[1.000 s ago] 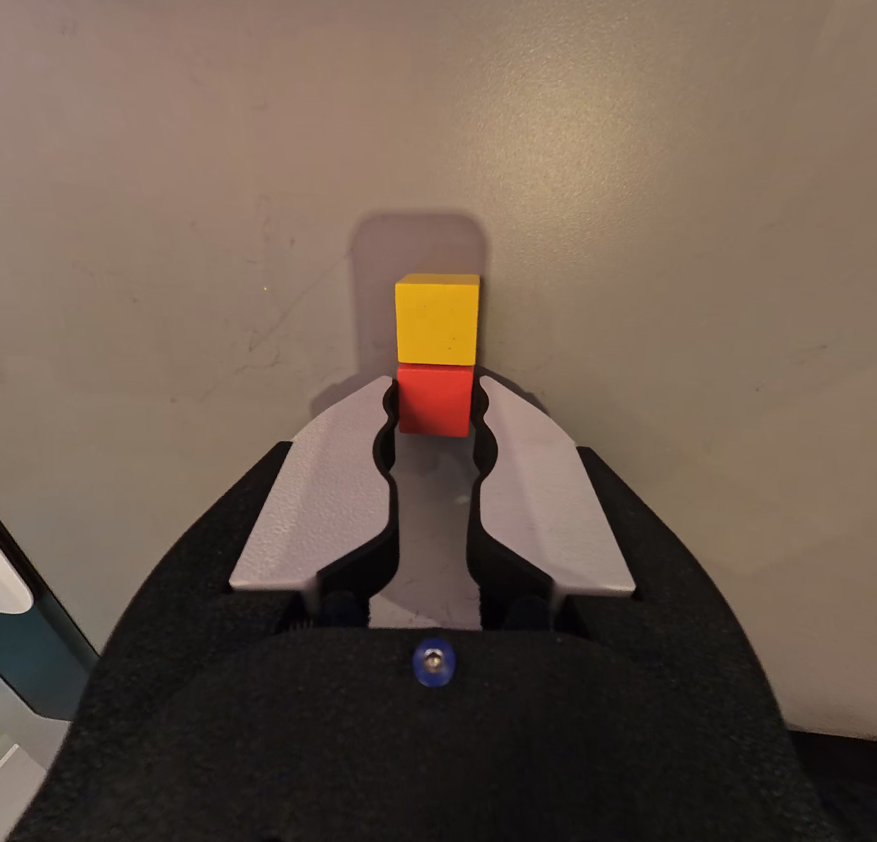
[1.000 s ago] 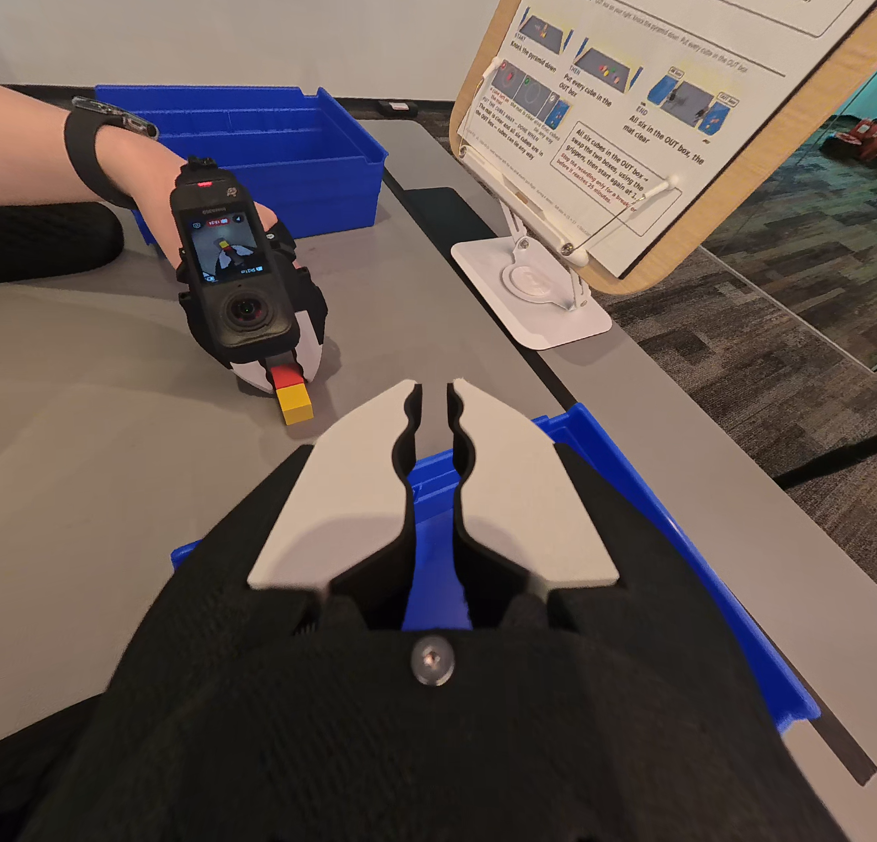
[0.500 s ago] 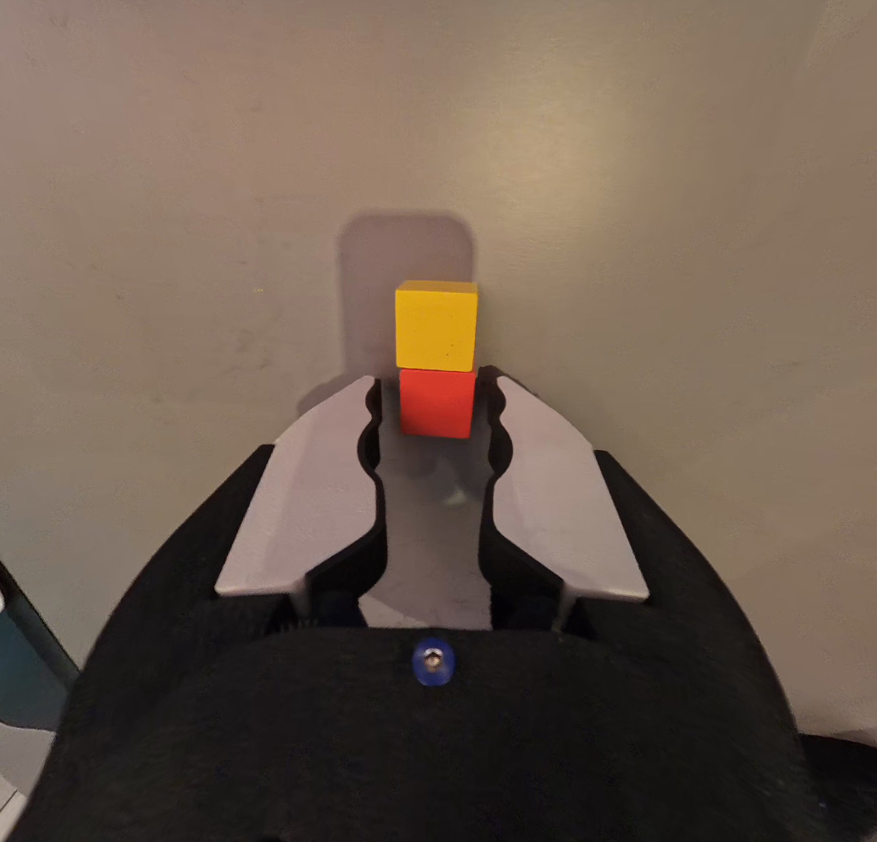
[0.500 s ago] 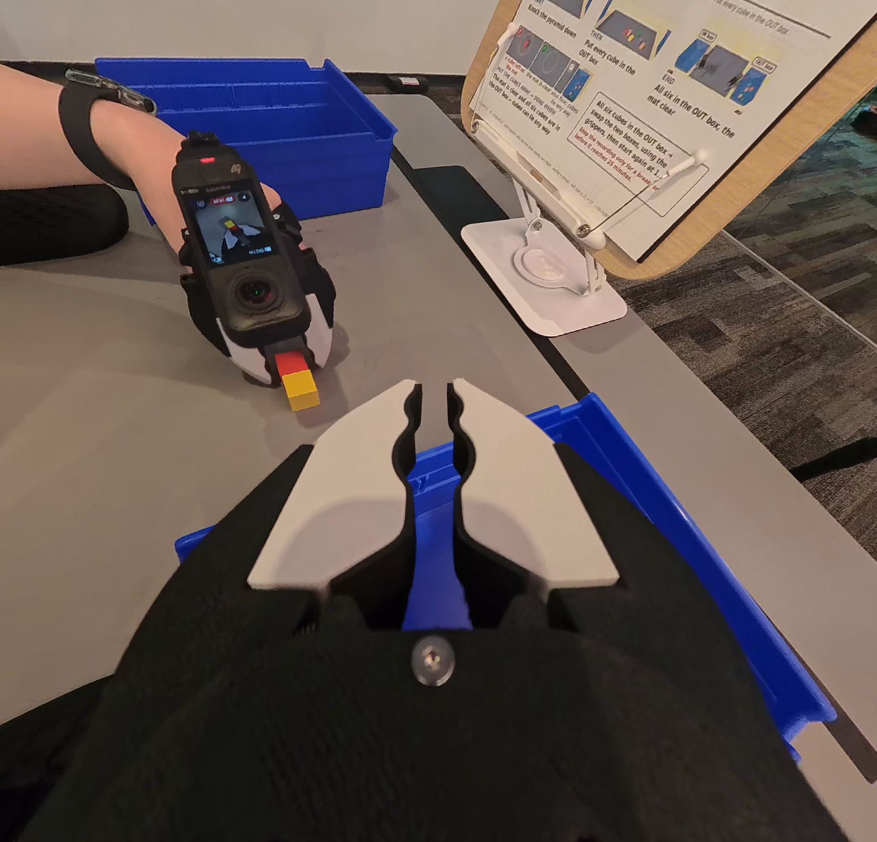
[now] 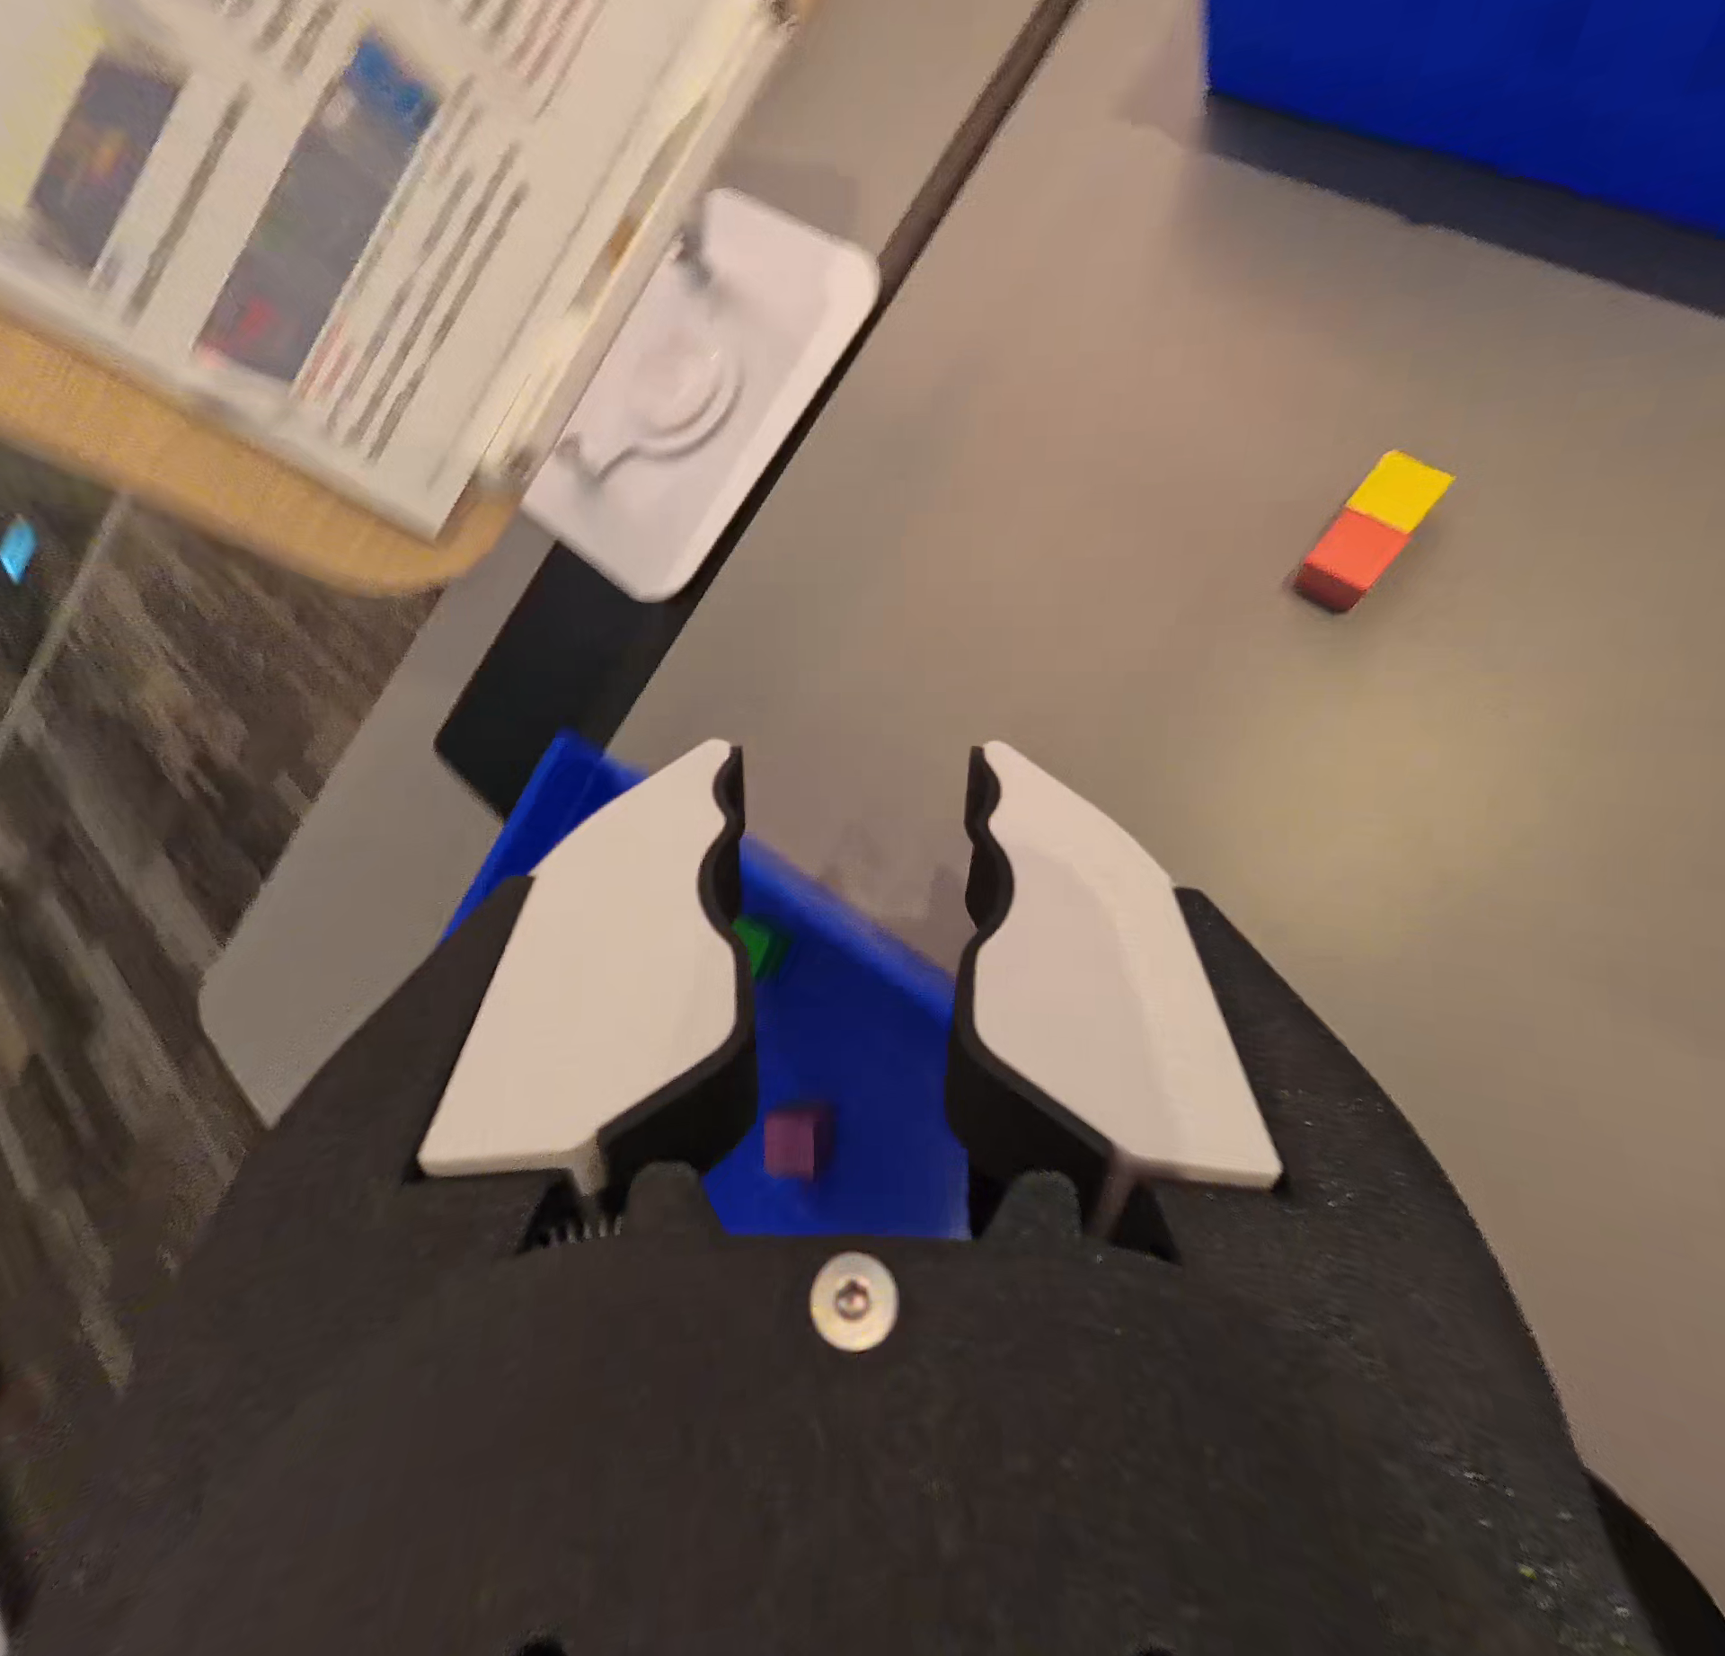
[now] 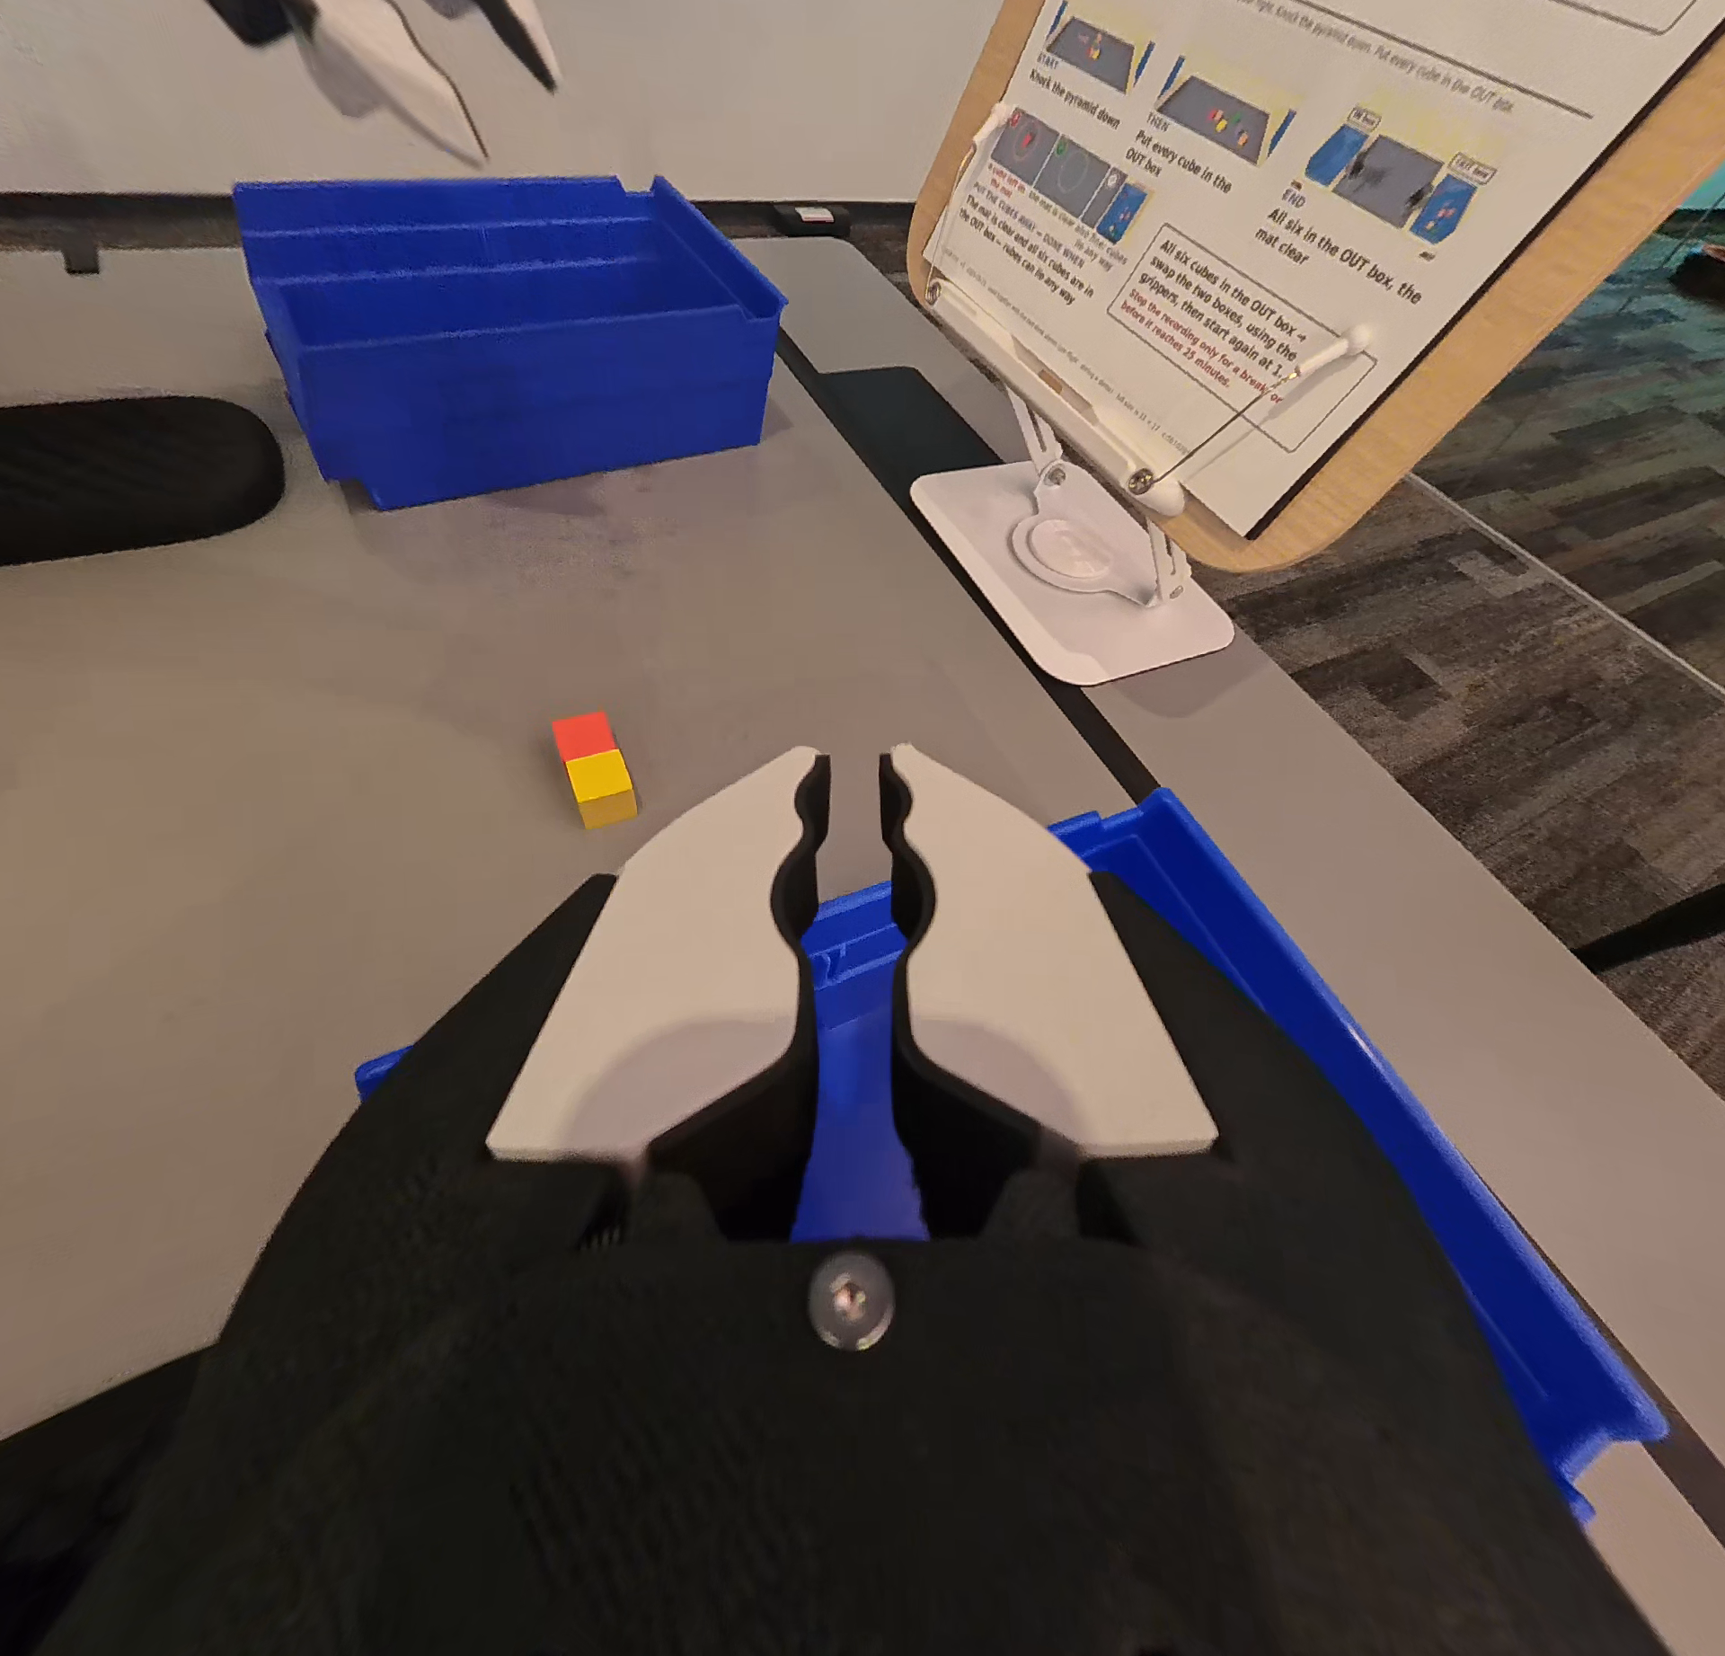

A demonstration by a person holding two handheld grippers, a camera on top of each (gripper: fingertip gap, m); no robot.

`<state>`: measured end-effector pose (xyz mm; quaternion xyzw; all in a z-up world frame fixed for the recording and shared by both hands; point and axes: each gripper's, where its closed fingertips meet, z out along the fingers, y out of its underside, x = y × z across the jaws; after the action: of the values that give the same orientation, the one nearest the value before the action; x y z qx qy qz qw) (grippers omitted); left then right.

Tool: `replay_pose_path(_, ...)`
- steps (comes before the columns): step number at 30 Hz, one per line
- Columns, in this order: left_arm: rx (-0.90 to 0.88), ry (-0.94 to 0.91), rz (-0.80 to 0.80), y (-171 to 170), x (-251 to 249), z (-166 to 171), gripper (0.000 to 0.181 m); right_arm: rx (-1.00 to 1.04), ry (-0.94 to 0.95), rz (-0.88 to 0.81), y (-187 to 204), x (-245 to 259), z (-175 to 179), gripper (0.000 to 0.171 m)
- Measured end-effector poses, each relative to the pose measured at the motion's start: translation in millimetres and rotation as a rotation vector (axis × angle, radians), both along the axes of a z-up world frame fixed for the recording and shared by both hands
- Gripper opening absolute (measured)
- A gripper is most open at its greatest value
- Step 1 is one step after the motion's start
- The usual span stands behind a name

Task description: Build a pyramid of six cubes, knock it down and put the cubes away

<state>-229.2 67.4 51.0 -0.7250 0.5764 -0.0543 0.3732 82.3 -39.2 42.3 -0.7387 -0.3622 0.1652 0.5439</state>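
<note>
A red cube (image 6: 581, 735) and a yellow cube (image 6: 602, 785) lie side by side, touching, on the grey table (image 6: 280, 771); they also show at the right of the left wrist view, the red cube (image 5: 1353, 556) and the yellow cube (image 5: 1400, 491). My left gripper (image 5: 854, 752) is open and empty, held high over the near blue bin (image 5: 560, 771), where a green cube (image 5: 761, 944) and a purple cube (image 5: 793, 1140) lie. It shows raised at the top left of the right wrist view (image 6: 518, 117). My right gripper (image 6: 854, 757) has a narrow gap with nothing in it, above the near bin (image 6: 1307, 1051).
A second blue bin (image 6: 504, 332) stands at the far side of the table. A white stand (image 6: 1073, 566) holding an instruction board (image 6: 1307, 211) is at the table's right edge. A black pad (image 6: 121, 472) lies at the left. Spacing between my two grippers at the tips: around 35 cm.
The left gripper opened off the red cube, left it beside the yellow one, then lifted and swung toward the near bin. The right gripper stayed almost still with the same narrow gap.
</note>
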Motion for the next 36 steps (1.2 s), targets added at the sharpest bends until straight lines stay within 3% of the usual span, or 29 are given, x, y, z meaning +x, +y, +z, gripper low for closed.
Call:
replay_pose_path(2, -0.032, 0.035, 0.061, 11.0, -47.4, -4.5, 0.043, 0.004, 0.007, 0.0, -0.3, 0.1, 1.4, 0.011)
replay_pose_path(5, -0.052, 0.193, 0.069, 25.7, -102.5, -46.6, 0.043, -0.003, 0.011, 0.001, -0.3, -1.0, 0.4, 0.011)
replay_pose_path(7, -0.255, 0.243, 0.071, 14.8, -120.0, -87.9, 0.034, -0.009, -0.002, -0.001, 0.1, -1.7, -1.9, 0.011)
replay_pose_path(8, -0.317, 0.277, 0.087, 14.4, -127.4, -105.1, 0.039, -0.014, -0.007, -0.002, 0.4, -1.9, -3.0, 0.011)
replay_pose_path(9, -0.322, 0.312, 0.104, 19.3, -134.0, -119.1, 0.048, -0.019, -0.011, -0.002, 0.6, -2.4, -4.1, 0.011)
replay_pose_path(12, -0.338, 0.423, 0.108, 25.5, -150.6, -152.9, 0.047, -0.027, -0.023, -0.002, 1.3, -3.6, -6.8, 0.011)
replay_pose_path(20, -0.337, 0.535, 0.192, 45.4, -170.4, -187.2, 0.047, -0.053, -0.039, 0.001, 3.4, -5.5, -13.7, 0.011)
replay_pose_path(23, -0.315, 0.573, 0.222, 50.2, -177.4, -190.7, 0.029, -0.054, -0.041, 0.004, 3.5, -5.6, -14.6, 0.011)
replay_pose_path(28, -0.221, 0.543, 0.236, 56.2, -174.9, -162.9, 0.028, -0.054, -0.027, -0.002, 2.8, -1.0, -14.2, 0.011)
replay_pose_path(32, 0.013, 0.406, 0.311, 66.1, -155.7, -70.4, 0.027, -0.036, -0.007, -0.007, 1.9, 1.5, -9.0, 0.011)
replay_pose_path(36, 0.098, 0.22, 0.126, 17.9, -70.1, -3.2, 0.027, -0.025, -0.005, -0.005, 1.3, 0.3, -5.5, 0.011)
